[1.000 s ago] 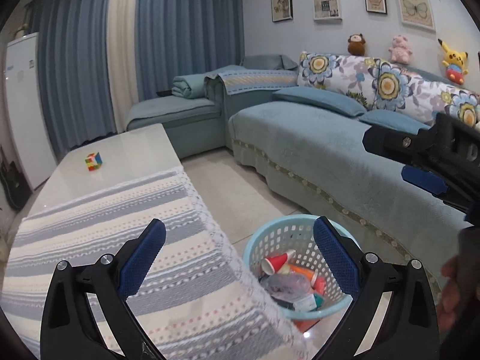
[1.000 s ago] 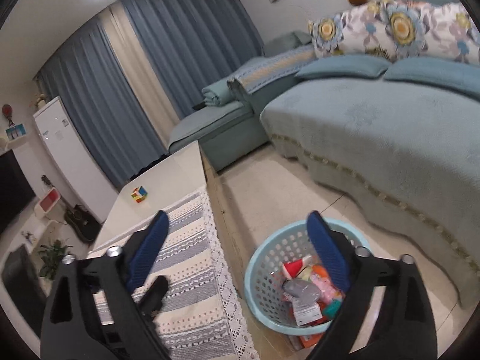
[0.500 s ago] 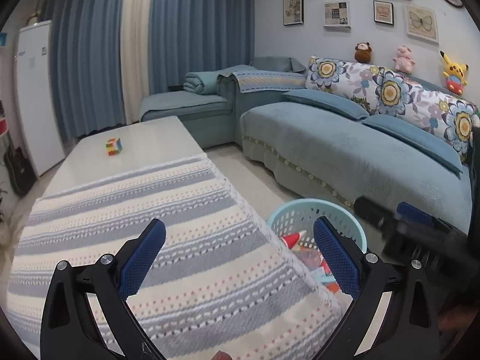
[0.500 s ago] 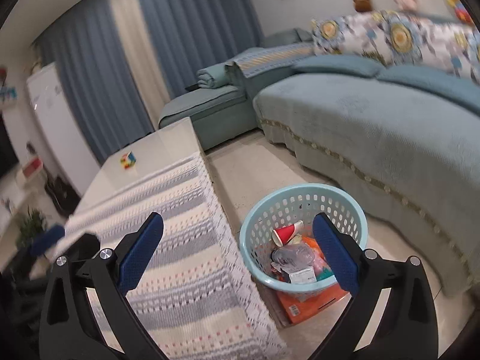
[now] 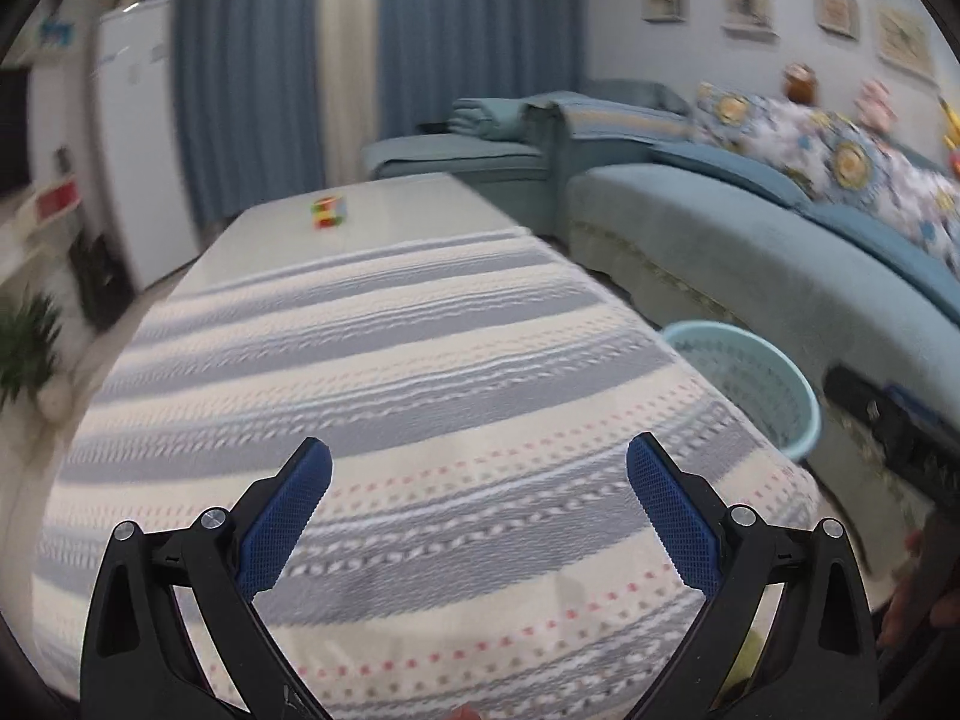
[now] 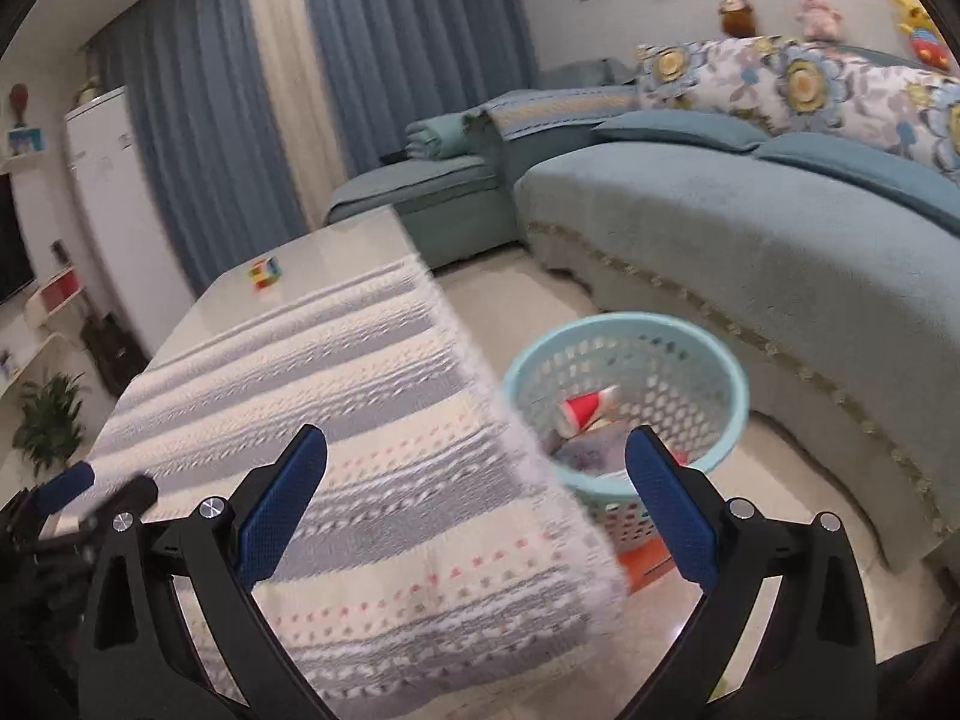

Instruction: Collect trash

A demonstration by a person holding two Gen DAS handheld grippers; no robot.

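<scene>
A light blue plastic basket (image 6: 672,336) stands on the floor between the table and the sofa, holding a red paper cup (image 6: 585,405) and other wrappers. In the left wrist view only its rim (image 5: 774,372) shows past the table edge. My left gripper (image 5: 479,510) hovers open over the striped tablecloth (image 5: 390,372) with nothing between its fingers. My right gripper (image 6: 477,504) is open too, above the cloth's right edge, with the basket just beyond its right finger. Each gripper appears at the edge of the other's view.
A colourful puzzle cube (image 5: 328,211) sits on the bare far end of the white table (image 6: 336,252). The teal sofa (image 6: 750,240) runs along the right. An orange box (image 6: 651,564) lies under the basket. A white fridge (image 5: 141,138) and a potted plant (image 6: 48,420) stand on the left.
Both grippers have swung left and back from the basket to over the tablecloth. The basket has slid to the right in both views. Both stay open and empty.
</scene>
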